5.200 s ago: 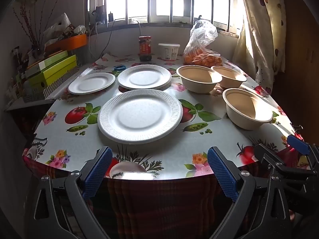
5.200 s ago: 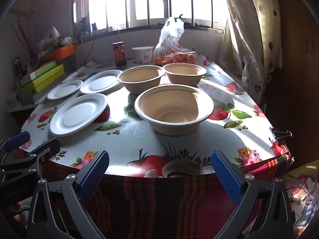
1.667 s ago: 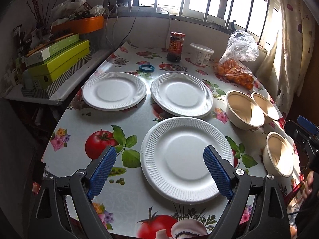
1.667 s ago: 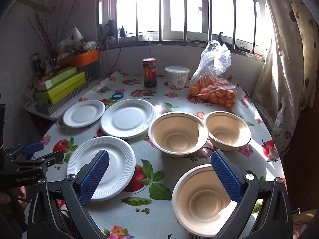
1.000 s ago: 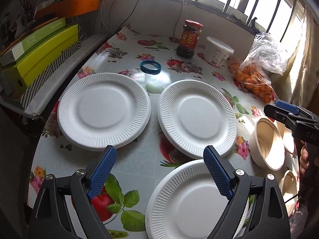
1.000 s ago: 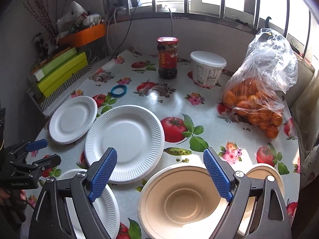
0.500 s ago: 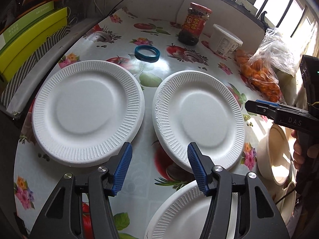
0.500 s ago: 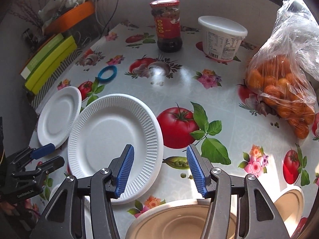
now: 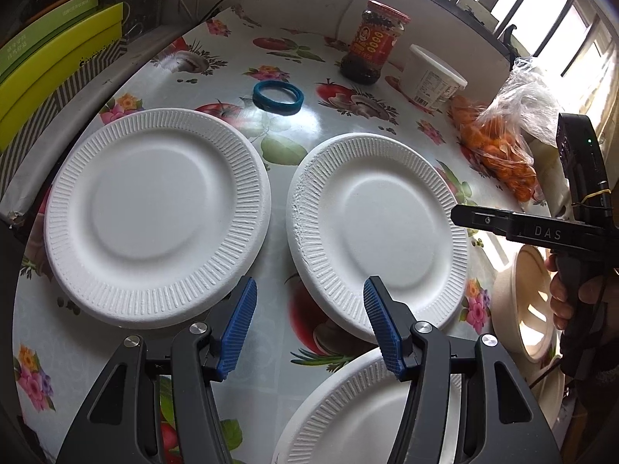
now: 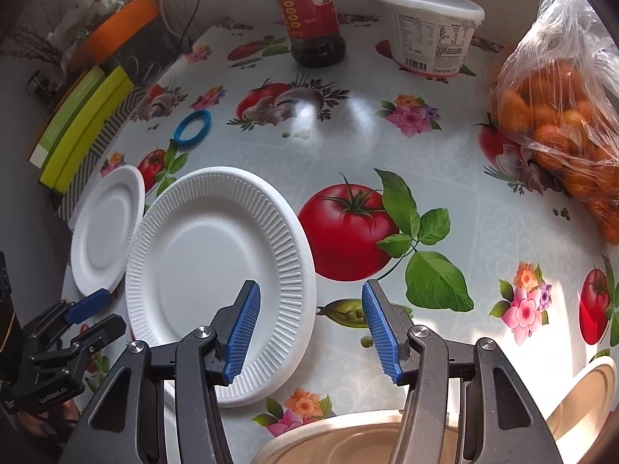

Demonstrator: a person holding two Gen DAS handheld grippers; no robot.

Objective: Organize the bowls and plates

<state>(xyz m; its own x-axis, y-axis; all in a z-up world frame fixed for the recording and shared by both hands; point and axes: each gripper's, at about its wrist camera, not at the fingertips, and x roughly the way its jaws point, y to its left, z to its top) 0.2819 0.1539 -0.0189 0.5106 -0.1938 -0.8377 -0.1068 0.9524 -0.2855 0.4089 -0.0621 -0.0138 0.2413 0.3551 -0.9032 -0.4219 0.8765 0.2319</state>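
Three white foam plates lie on the fruit-print table: a far-left plate (image 9: 154,212), a middle plate (image 9: 379,232) and a near plate (image 9: 367,413). My left gripper (image 9: 309,324) is open and empty, above the gap between the left and middle plates. My right gripper (image 10: 309,328) is open and empty, just over the right rim of the middle plate (image 10: 216,278). Beige bowls sit below it (image 10: 348,440) and at the right (image 10: 584,398). The right gripper's body also shows in the left wrist view (image 9: 541,232).
A sauce jar (image 10: 313,15), a white tub (image 10: 429,34), a bag of oranges (image 10: 561,116) and a blue ring (image 10: 191,127) stand at the back of the table. Green boxes (image 9: 50,69) sit on a shelf at the left.
Both grippers have moved forward and down over the table. Their jaws have narrowed from wide open to about half open. No plate or bowl has moved.
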